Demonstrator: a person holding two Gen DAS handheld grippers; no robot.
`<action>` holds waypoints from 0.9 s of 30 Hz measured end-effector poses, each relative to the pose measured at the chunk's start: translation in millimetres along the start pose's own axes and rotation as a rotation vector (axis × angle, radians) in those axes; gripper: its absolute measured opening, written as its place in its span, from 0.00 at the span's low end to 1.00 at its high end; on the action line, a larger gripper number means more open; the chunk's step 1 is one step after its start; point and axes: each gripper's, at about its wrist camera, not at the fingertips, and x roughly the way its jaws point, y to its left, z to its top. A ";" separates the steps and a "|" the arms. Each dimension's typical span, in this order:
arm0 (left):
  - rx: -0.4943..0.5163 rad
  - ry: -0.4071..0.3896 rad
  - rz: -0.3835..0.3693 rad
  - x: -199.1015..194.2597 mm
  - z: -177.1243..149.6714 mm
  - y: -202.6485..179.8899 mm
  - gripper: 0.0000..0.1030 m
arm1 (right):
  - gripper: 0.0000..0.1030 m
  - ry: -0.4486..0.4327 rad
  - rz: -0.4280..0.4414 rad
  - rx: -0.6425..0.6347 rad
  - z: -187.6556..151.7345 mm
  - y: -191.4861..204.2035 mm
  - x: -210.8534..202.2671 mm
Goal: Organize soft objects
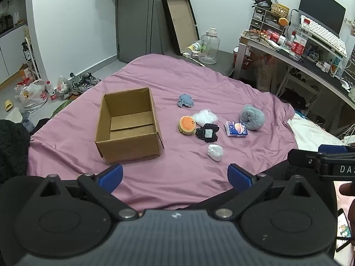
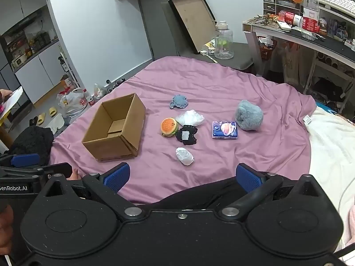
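Covering the bed, a wrinkled mauve-pink sheet serves as the work surface, with a white blanket at its right edge. On it sits an open brown cardboard box, upright and empty. Well apart to the box's right lie the soft things: a blue crocheted piece farthest back, a crumpled clear plastic bag, a small plush hamburger touching a black scalloped fabric patch, a blue packet of tissues just beside a fluffy grey-blue ball, and a white wrapped lump nearest the cameras.

Both tools hover over the near edge of the bed. The left gripper has its blue-padded jaws spread wide, holding nothing; the right gripper is likewise spread wide and empty-handed.

Beyond the bed stand a grey door, a large clear plastic jar on the floor, a cluttered white desk with a keyboard, and plastic bags by the wall.
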 end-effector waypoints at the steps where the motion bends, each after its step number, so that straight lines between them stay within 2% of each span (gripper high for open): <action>1: -0.002 0.001 -0.001 0.1 0.4 1.1 0.97 | 1.00 0.000 -0.001 0.001 0.1 0.0 -0.3; 8: 0.017 -0.008 0.022 -2.0 -0.8 0.7 0.97 | 1.00 0.000 -0.009 0.009 3.8 0.7 -7.3; 16: 0.012 -0.007 0.016 -4.4 0.9 -0.8 0.97 | 1.00 -0.003 -0.012 0.010 3.7 1.3 -6.2; 18: 0.012 -0.007 0.015 -4.3 1.2 -0.5 0.97 | 1.00 -0.012 -0.013 0.003 -6.1 0.4 -5.5; 27: 0.013 -0.009 0.012 -8.4 2.7 -4.5 0.97 | 1.00 -0.026 -0.021 0.001 -0.3 -0.7 -9.1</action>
